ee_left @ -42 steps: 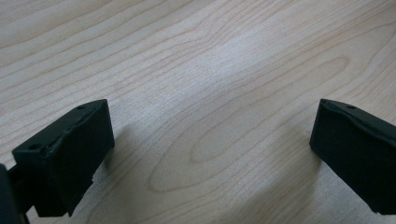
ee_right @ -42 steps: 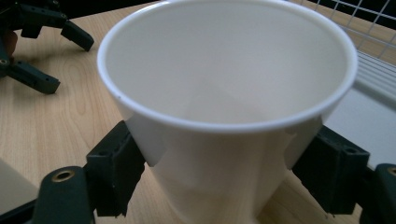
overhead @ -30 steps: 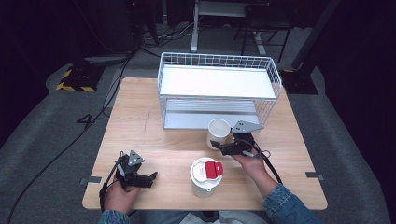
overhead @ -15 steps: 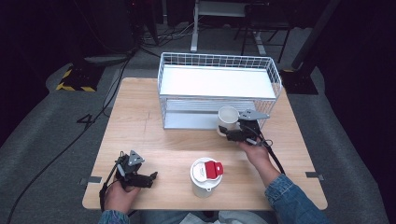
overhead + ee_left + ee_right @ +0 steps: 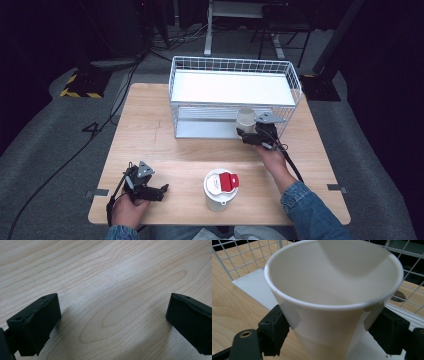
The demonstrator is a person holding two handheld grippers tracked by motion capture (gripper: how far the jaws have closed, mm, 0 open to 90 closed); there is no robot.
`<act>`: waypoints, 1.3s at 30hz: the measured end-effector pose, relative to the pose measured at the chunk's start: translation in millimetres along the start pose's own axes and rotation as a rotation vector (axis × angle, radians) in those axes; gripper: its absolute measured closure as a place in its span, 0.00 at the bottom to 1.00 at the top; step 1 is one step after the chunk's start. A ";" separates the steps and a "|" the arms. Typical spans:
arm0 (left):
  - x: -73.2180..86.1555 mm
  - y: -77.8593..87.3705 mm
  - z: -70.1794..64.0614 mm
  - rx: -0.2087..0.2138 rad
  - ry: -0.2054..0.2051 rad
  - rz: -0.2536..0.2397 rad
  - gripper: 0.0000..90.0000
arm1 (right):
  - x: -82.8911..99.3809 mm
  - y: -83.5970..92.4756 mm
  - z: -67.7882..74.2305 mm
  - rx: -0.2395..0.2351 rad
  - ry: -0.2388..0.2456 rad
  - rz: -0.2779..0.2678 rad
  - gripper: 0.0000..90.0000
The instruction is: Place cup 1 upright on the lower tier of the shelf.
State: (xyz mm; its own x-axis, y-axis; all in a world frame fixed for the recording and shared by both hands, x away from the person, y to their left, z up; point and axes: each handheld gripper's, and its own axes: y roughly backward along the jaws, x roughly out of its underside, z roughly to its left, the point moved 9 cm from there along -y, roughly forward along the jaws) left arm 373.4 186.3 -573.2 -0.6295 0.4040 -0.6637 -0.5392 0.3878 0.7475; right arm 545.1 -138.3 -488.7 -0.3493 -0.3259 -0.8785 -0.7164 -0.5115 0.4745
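Carrying the white paper cup (image 5: 329, 302) upright and level toward the wire rack's (image 5: 235, 95) lower shelf looks the way to seat it cleanly, as the right gripper's (image 5: 248, 135) fingers (image 5: 274, 327) pinch its wall from both sides just below the rim, above the desk (image 5: 150, 135), while the left gripper's (image 5: 159, 190) fingers stand spread and empty.

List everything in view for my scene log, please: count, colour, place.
table: 1, light wood, centre.
rack: 1, white wire, two shelves, far half of table.
cup: 1, white paper, open, held at the rack's lower shelf front.
lidded cup: 1, white with red tab, near table edge.
left gripper: 1, black, open over bare wood near the front left corner.
right gripper: 1, black, fingers shut on the cup.
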 end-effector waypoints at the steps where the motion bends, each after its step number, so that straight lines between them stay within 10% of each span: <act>1: 0.0 0.0 0.0 0.000 0.000 0.000 0.00 | -0.6 -1.3 0.0 0.000 0.001 -0.004 0.25; 18: 0.0 0.0 0.0 0.000 0.000 0.000 0.00 | 4.4 -24.6 -19.0 0.103 -0.051 -0.041 0.25; 39: 0.2 0.3 0.1 0.000 -0.002 0.002 0.00 | 11.4 -38.1 -33.6 0.107 -0.115 -0.057 0.25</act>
State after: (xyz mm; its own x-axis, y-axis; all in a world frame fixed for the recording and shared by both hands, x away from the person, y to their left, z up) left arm 373.2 186.7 -573.1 -0.6291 0.4066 -0.6625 -0.5381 0.3873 0.7486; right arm 588.8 -149.2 -515.0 -0.3686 -0.2029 -0.9072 -0.7949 -0.4371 0.4207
